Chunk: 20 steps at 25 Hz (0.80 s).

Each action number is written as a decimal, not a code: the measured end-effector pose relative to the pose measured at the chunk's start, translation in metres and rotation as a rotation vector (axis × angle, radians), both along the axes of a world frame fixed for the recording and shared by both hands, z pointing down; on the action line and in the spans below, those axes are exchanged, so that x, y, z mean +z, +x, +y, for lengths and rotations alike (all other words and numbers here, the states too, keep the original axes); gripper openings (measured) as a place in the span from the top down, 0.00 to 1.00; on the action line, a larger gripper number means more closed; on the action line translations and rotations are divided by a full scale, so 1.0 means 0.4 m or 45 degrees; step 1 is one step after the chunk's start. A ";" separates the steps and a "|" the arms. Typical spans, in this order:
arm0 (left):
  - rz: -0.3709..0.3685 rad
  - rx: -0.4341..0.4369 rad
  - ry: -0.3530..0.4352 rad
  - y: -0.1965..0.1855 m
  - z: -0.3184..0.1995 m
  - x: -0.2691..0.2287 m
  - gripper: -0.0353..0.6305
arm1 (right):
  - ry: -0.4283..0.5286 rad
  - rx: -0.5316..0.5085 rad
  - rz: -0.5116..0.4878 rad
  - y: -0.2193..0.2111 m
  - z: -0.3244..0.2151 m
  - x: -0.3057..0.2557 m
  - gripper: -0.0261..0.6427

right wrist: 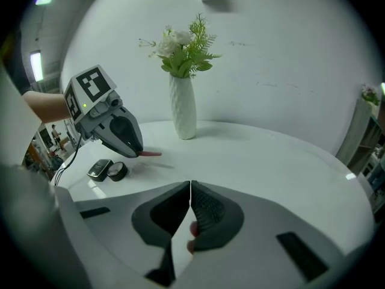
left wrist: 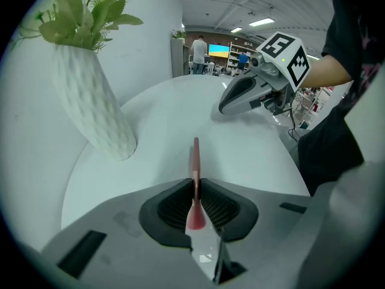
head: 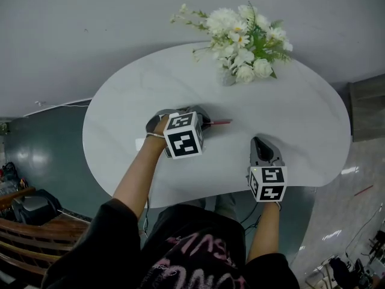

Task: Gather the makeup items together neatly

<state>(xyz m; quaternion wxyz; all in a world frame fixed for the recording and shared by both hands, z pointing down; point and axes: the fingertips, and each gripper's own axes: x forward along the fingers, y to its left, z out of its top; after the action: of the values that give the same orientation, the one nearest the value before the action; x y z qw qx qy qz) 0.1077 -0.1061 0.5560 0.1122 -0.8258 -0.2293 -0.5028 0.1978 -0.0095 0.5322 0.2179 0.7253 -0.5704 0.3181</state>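
table [head: 301, 131]: glossy white, faint marble veining. vase [left wrist: 96, 113]: matt white, bumpy woven texture. left hand-held gripper [left wrist: 195, 184]: smooth matt grey plastic, ribbed black pads [left wrist: 174, 206]. pink stick [left wrist: 195, 155]: smooth, satin.

From the person's head, the camera looks steeply down on the whole oval tabletop [head: 301, 119]. Low and close, cameras behind the left tongs [left wrist: 195, 185] and right tongs [right wrist: 190, 188] each catch the other; all share the vase [right wrist: 182, 107].

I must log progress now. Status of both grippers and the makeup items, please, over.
Left gripper shut on pink stick, above table. Right gripper shut, empty. Flat black case and round black pot lie together near table edge. Nothing blocks the way.
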 end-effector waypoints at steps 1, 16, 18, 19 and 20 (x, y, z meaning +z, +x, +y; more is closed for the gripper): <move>0.005 -0.007 -0.003 0.004 0.006 -0.004 0.87 | 0.006 -0.008 0.000 0.000 -0.005 -0.003 0.86; -0.061 -0.167 -0.024 0.040 0.091 0.033 0.87 | 0.047 -0.180 -0.059 0.060 -0.042 0.015 0.86; -0.074 -0.174 -0.024 0.045 0.097 0.042 0.87 | 0.046 -0.195 -0.067 0.067 -0.045 0.020 0.86; -0.083 -0.177 -0.024 0.045 0.099 0.047 0.87 | 0.045 -0.200 -0.071 0.070 -0.046 0.022 0.86; -0.091 -0.180 -0.023 0.045 0.099 0.052 0.87 | 0.044 -0.206 -0.074 0.073 -0.046 0.023 0.86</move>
<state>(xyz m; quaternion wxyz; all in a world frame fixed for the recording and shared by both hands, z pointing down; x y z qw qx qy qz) 0.1259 -0.0665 0.5769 0.0607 -0.8224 -0.1788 -0.5366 0.2271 -0.0281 0.5415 0.2137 0.6710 -0.6385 0.3105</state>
